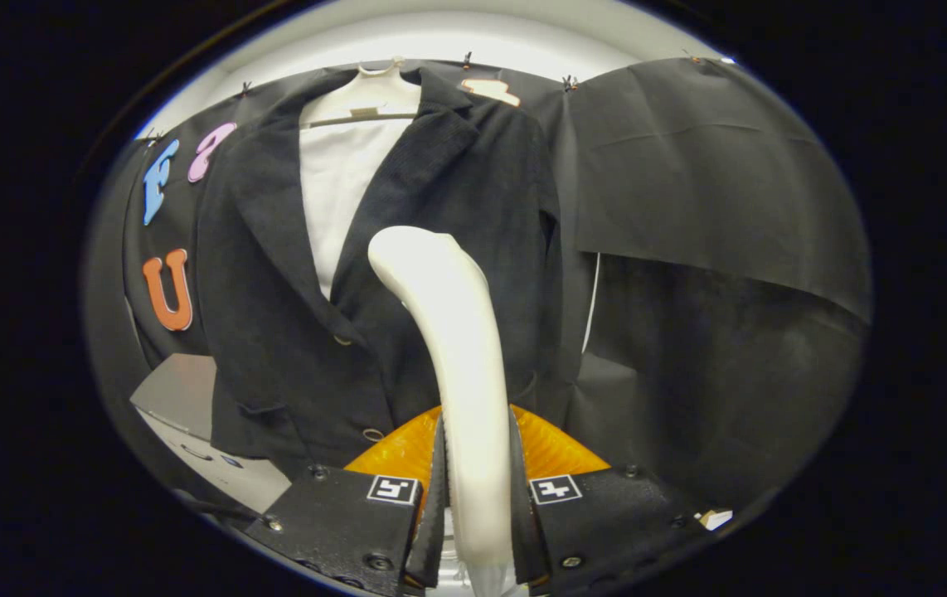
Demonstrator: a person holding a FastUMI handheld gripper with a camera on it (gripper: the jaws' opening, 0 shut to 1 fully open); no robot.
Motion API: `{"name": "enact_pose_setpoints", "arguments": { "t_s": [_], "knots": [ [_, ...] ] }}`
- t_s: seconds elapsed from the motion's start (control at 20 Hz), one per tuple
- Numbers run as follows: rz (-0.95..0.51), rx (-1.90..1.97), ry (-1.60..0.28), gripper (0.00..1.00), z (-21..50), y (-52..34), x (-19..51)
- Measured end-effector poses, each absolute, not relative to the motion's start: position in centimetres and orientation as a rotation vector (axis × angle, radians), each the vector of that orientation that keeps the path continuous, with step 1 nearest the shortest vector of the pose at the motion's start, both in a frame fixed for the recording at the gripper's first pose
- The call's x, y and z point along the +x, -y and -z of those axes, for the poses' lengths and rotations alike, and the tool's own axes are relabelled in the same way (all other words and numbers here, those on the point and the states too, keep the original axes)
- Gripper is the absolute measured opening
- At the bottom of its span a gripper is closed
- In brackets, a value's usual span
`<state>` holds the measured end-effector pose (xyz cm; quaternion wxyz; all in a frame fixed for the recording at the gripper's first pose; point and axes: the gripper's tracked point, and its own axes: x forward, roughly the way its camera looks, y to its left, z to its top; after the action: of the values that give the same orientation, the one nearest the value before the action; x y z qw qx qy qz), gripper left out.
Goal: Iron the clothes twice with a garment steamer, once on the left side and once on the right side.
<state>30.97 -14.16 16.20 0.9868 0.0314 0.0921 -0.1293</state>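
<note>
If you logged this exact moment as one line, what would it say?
gripper: shut on white steamer handle | steamer head: raised before dark jacket's front, contact unclear | jacket: hanging over white shirt

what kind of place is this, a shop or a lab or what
Likely a staged test booth: black cloth wall behind a dark jacket on a white mannequin torso, with the gripper shut on a white garment steamer.

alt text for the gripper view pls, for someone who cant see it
The gripper is shut on the white garment steamer, whose curved head rises in front of a dark jacket. The jacket hangs open over a white shirt on a hanger against the black cloth wall.
</note>
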Motion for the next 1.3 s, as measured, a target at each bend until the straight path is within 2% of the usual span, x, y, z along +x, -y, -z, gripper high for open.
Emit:
{"name": "enact_pose_setpoints", "arguments": {
  "t_s": [0.65,1.3],
  "knots": [
    [0.275,0.054,-0.297,0.36,-8.1,14.1,30.4],
    [0.273,0.032,-0.357,0.36,-3.3,13.3,29.8]
  ]
}}
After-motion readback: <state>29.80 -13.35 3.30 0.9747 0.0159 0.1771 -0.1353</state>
